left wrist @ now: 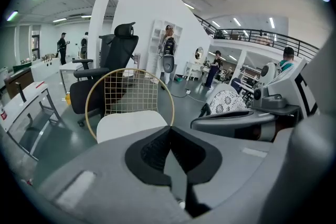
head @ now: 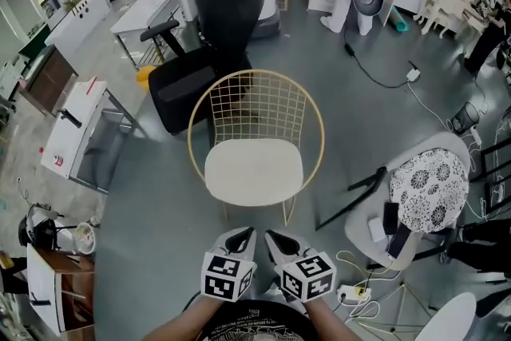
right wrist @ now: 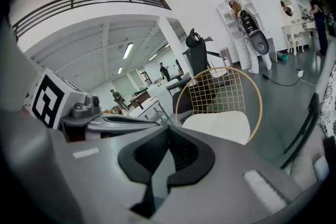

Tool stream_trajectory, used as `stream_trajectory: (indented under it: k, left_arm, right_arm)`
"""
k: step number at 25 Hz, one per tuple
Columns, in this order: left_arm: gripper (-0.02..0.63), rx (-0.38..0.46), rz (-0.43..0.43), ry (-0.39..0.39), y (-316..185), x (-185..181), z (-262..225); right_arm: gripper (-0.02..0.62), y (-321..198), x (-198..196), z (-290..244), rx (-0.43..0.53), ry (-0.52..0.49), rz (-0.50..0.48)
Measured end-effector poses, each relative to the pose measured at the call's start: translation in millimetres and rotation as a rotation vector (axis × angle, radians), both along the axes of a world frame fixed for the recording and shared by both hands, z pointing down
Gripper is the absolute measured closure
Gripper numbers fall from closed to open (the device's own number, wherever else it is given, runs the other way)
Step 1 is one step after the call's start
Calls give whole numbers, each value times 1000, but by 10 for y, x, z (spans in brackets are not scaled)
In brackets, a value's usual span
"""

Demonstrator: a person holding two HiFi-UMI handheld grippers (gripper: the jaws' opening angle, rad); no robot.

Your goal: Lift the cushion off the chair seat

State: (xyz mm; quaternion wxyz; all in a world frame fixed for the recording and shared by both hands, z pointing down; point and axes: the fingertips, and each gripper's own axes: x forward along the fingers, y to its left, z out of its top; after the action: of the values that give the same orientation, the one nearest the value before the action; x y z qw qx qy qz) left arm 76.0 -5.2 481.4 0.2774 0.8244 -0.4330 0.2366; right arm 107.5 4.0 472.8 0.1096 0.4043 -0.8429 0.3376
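left gripper and right gripper both pressed together, empty, side by side at near edge, short of gold wire chair. white cushion lies flat on seat, untouched. lift not begun; left to do: reach, spread jaws, pinch cushion edge, raise clear.

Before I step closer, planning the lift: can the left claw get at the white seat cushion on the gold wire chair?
Probably yes: only grey floor lies between the shut left claw and the white seat cushion, whose front edge is unblocked.
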Motion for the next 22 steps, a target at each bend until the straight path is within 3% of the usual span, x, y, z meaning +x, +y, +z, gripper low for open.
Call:
stream_trajectory:
  k: [9, 14, 18, 22]
  left_arm:
    - [609, -83, 55, 82, -674, -131, 470]
    - [604, -131, 85, 146, -772, -89, 618]
    - [604, -177, 85, 276, -955, -165, 975]
    - [603, -231, 3, 507, -1152, -328, 1285]
  right_arm:
    - [597, -708, -166, 307, -81, 23, 32]
    - [596, -836, -209, 389, -129, 46, 27]
    - [596, -1035, -351, 662, -169, 69, 31]
    - [597, -1197, -554, 879, -189, 44, 12]
